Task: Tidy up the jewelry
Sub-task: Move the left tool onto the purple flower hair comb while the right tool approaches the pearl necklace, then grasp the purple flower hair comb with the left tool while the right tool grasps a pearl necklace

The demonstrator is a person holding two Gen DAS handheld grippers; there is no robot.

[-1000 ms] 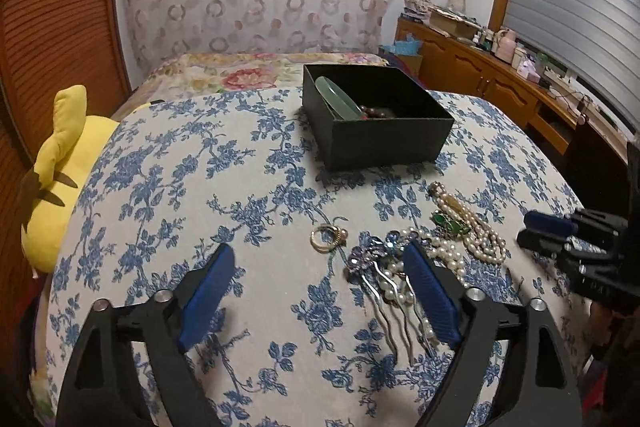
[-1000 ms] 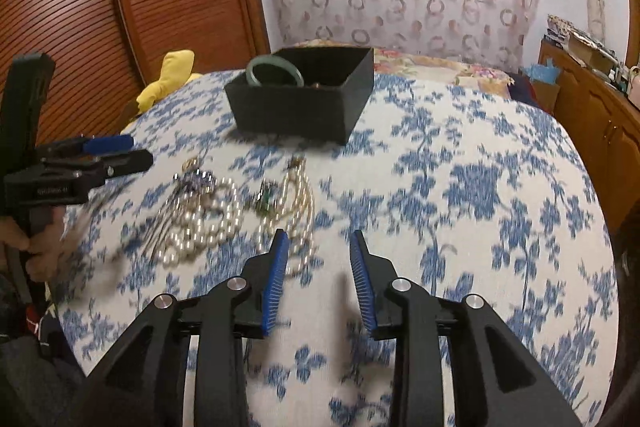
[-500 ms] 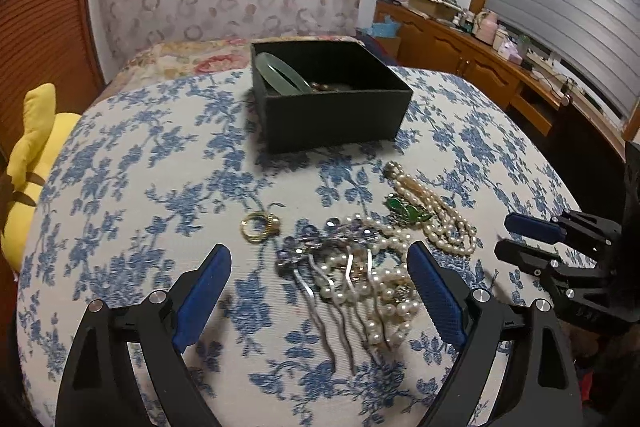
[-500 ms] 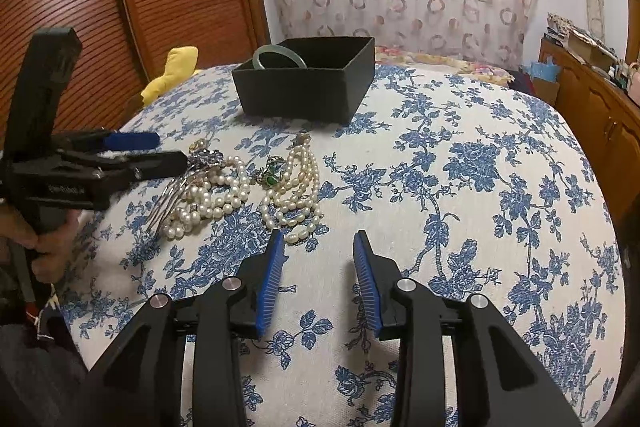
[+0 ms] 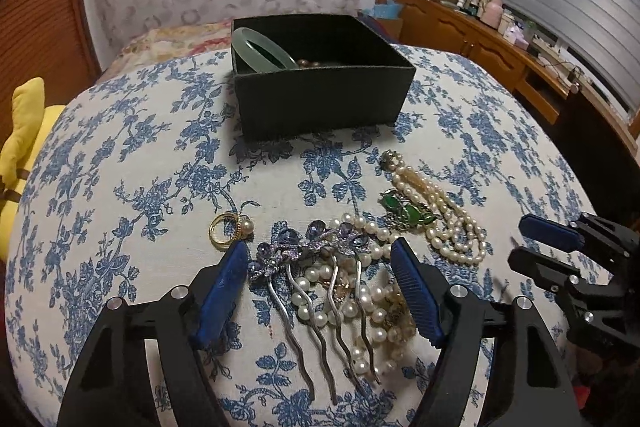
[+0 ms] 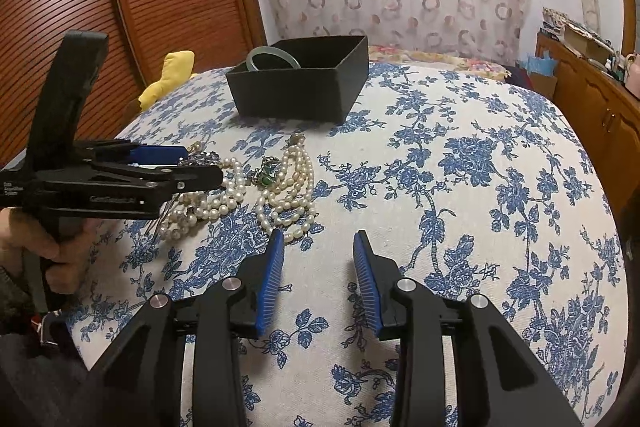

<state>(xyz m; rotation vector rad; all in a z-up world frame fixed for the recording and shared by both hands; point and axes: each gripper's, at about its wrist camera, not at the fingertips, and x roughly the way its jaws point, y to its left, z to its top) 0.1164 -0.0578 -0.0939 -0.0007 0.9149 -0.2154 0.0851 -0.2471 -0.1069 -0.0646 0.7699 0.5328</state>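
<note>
Hair comb (image 5: 316, 267) on the table (image 5: 120, 163), tangled over pearl strand (image 5: 360, 303), straddled by spread left fingers (image 5: 224, 291), right fingers (image 6: 272, 267) likewise parted and empty: likely to drag pearls along or slip out by thin prongs.

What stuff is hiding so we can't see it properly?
- Left wrist view: the black square box shows a pale green bangle and brownish beads; its front wall hides the rest.
- Right wrist view: the purple flower hair comb sits mostly behind the left claw.
- Both views: necklace clasps too small.
</note>
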